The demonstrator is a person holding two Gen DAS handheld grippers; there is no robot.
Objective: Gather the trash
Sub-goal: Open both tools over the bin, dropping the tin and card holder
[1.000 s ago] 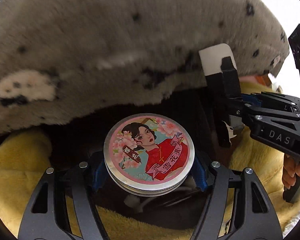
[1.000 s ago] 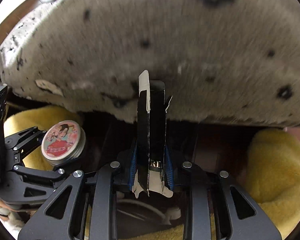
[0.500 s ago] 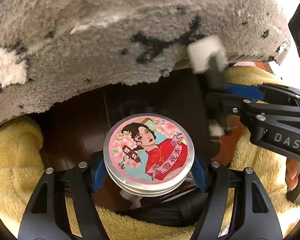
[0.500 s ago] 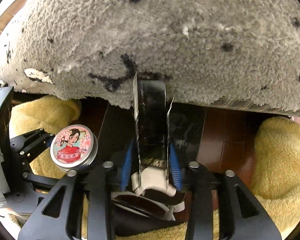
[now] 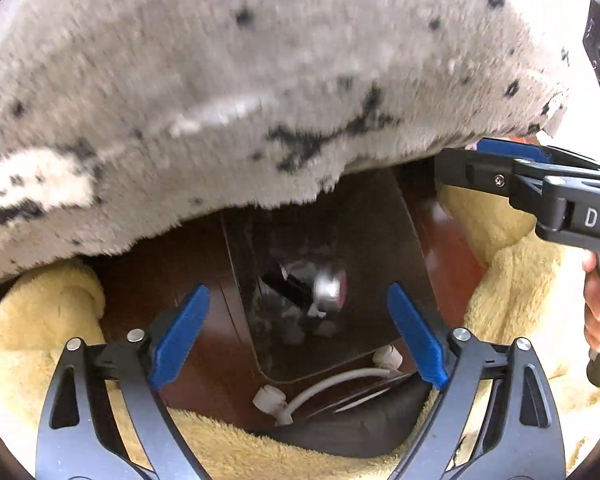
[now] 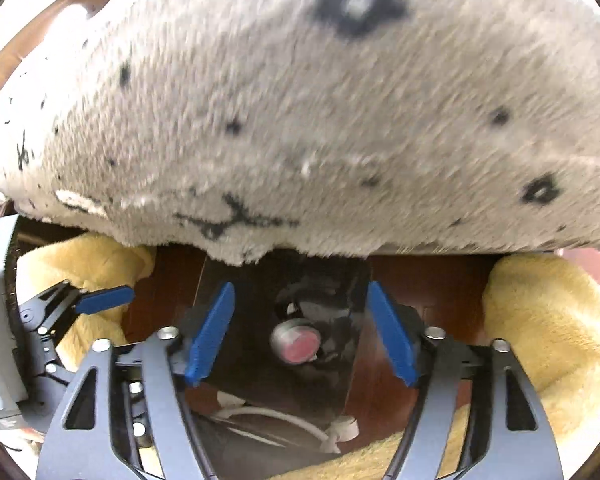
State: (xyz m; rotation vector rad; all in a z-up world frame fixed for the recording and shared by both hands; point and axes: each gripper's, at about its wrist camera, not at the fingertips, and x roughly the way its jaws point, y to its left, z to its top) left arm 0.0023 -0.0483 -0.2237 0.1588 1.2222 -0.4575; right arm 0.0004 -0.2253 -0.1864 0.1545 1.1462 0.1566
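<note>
Grey speckled plush blanket (image 5: 219,92) filled upper view, yellow fleece (image 6: 540,320) at both sides, dark wood floor (image 5: 171,280) between. Black bin bag (image 5: 340,248) sat open below both claws. Left claw (image 5: 297,330) pointed steeply down over bag, jaws just opened wide, nothing between blue pads. Right claw (image 6: 300,330) likewise tilted down, jaws just opened, released, empty. Round tin (image 6: 295,340) lay inside bag, blurred, beside dark carton (image 5: 287,284). White cable (image 5: 332,388) lay near bag edge.

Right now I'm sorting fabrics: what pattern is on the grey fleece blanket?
Light grey blanket with scattered black specks, ring-shaped marks and a white patch; clearest in the right wrist view.
</note>
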